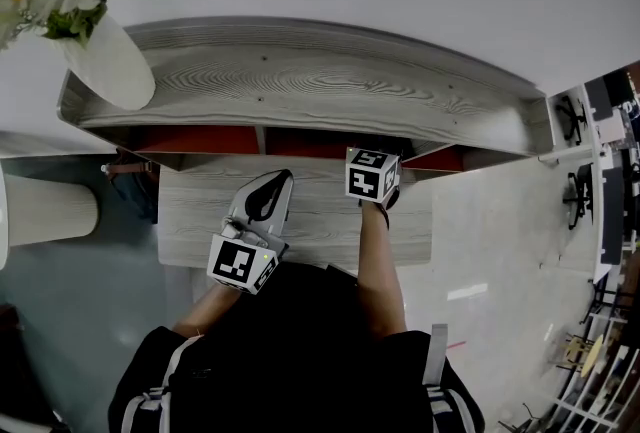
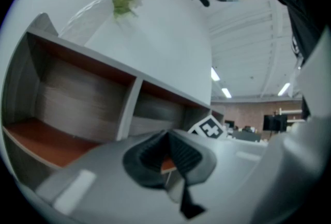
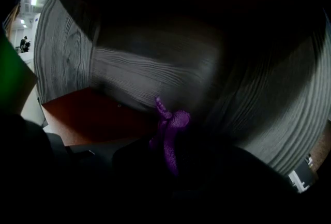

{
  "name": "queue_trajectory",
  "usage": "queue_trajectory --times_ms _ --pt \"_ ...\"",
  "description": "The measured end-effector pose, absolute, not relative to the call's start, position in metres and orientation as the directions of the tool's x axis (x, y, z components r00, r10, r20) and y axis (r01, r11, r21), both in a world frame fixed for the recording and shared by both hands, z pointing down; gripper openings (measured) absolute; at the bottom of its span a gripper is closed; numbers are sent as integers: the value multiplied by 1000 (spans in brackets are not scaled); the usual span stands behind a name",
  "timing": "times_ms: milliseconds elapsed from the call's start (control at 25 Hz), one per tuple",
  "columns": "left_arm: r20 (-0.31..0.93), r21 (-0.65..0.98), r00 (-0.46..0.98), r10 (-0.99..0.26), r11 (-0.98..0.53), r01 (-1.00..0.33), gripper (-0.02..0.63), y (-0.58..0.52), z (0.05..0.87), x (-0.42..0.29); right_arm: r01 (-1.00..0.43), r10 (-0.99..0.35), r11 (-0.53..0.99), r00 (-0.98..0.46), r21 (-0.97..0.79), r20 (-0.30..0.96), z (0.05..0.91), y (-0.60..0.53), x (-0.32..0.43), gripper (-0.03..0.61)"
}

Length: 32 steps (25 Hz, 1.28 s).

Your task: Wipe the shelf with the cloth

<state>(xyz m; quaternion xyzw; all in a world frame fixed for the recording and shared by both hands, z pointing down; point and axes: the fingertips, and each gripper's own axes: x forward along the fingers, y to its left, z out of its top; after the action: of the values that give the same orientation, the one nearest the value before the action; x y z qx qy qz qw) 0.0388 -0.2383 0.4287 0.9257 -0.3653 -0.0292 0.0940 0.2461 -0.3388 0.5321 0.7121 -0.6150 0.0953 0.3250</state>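
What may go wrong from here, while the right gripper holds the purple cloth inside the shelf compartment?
1. Only a small tuft of the purple cloth shows beyond the right gripper, so its hard jaws may scrape the red-brown shelf floor.
2. The white vase of flowers stands at the left end of the grey wood-grain shelf top; a hard bump might shake it.

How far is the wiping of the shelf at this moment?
Done: the purple cloth is gripped in the right hand-held gripper. In hand: that gripper reaches inside a shelf compartment, cloth toward its back wall. Left: the pictures do not show which surfaces are wiped. The left hand-held gripper is shut, empty, outside.
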Motion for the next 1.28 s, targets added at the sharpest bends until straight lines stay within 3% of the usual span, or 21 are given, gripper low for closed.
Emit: queue_trajectory --times_ms 1280 --pt "35 202 571 -820 -554 -808 5 -234 436 -28 -836 -808 409 -145 366 571 536 -396 96 49"
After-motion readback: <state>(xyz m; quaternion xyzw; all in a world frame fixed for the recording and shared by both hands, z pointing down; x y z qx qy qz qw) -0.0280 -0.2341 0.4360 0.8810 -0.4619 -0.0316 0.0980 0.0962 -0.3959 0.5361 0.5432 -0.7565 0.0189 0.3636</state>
